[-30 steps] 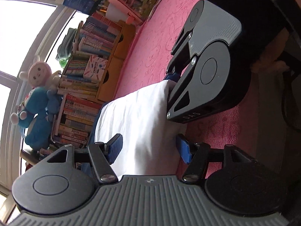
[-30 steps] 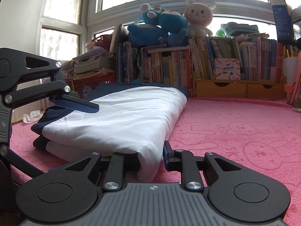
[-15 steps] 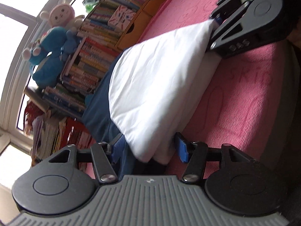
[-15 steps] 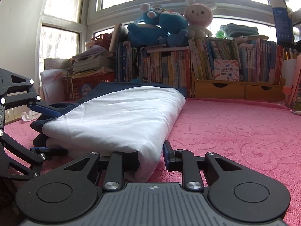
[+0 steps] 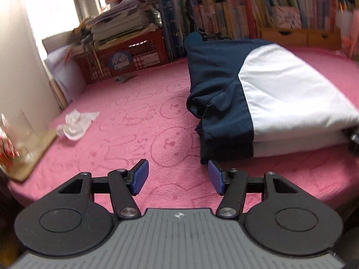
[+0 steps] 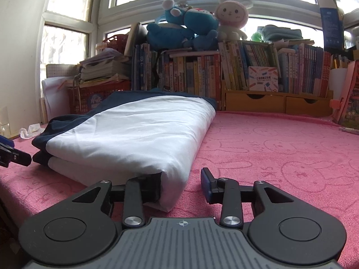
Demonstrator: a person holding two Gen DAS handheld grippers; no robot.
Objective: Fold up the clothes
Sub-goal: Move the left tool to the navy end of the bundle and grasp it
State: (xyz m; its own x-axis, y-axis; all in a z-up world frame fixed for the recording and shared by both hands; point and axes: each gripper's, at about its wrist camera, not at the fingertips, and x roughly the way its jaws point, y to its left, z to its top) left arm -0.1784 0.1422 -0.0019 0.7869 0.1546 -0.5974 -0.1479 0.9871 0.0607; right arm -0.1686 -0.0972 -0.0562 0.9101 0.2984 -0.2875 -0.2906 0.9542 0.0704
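Note:
A folded garment (image 5: 280, 94), white with navy sleeves, lies on the pink table cover (image 5: 134, 116). My left gripper (image 5: 177, 177) hovers open over bare cover just off the garment's near navy corner, nothing between its blue pads. In the right wrist view the garment (image 6: 134, 139) fills the left middle. My right gripper (image 6: 182, 186) sits at its near white corner with jaws opening. The fold still lies between them; the right pad (image 6: 206, 183) stands clear of the cloth, and the left pad is hidden against it. The left gripper's fingertip (image 6: 11, 154) shows at the far left edge.
A crumpled tissue (image 5: 76, 123) lies near the cover's left edge. A red crate (image 5: 125, 60) with stacked papers, rows of books (image 6: 202, 74), wooden drawers (image 6: 276, 104) and plush toys (image 6: 190, 29) line the back. The table drops off at the front and left.
My left gripper rolled upright and pulled away from the garment's side to its near left corner. My right gripper's jaws widened and its right pad came off the white fold.

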